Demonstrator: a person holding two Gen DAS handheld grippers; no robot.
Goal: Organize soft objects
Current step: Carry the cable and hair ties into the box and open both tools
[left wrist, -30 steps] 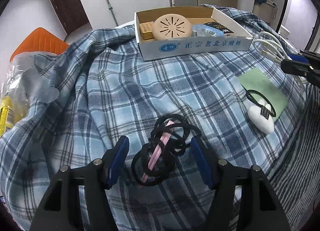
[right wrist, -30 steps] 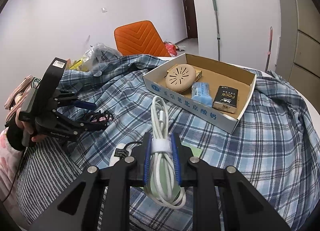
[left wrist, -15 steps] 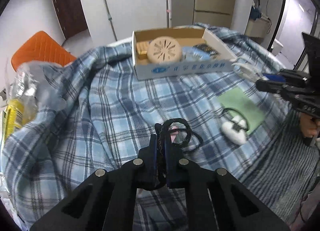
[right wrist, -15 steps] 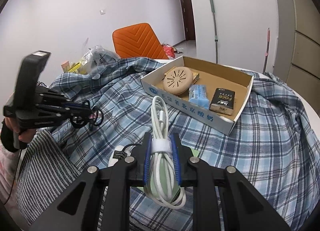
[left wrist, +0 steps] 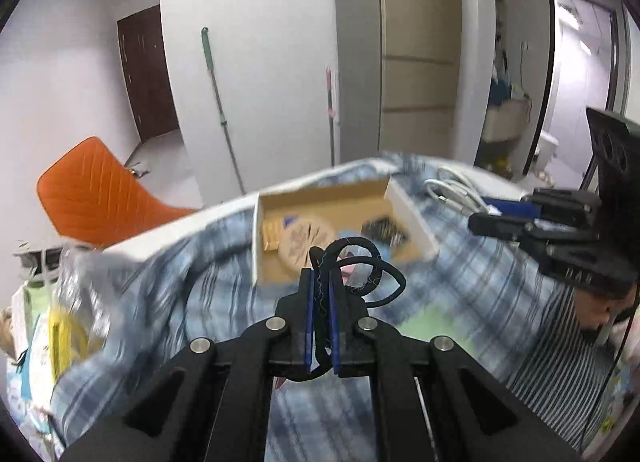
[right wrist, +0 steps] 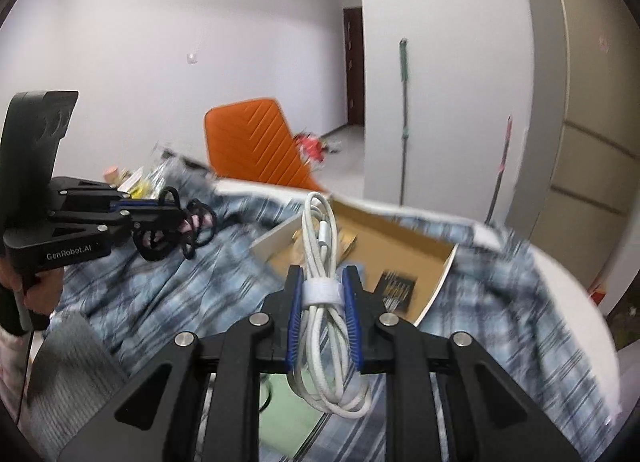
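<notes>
My left gripper (left wrist: 321, 282) is shut on a bundle of black hair ties (left wrist: 362, 268) with a pink one among them, held in the air above the plaid cloth; it also shows in the right wrist view (right wrist: 176, 218). My right gripper (right wrist: 322, 282) is shut on a coiled white cable (right wrist: 320, 238) bound with a white strap, lifted near the open cardboard box (right wrist: 400, 246). The box (left wrist: 332, 202) holds a round beige disc (left wrist: 304, 240), a yellow packet and a dark packet. The right gripper shows at the right of the left wrist view (left wrist: 480, 218).
A blue plaid cloth (left wrist: 200, 286) covers the round table. A green pad (left wrist: 424, 320) lies on it near the front. An orange chair (left wrist: 100, 194) stands behind. Bags and packets (left wrist: 52, 322) sit at the left edge. Mops lean on the wall.
My left gripper closed on the hair ties and lifted them off the cloth toward the box. My right gripper rose and moved forward with the cable.
</notes>
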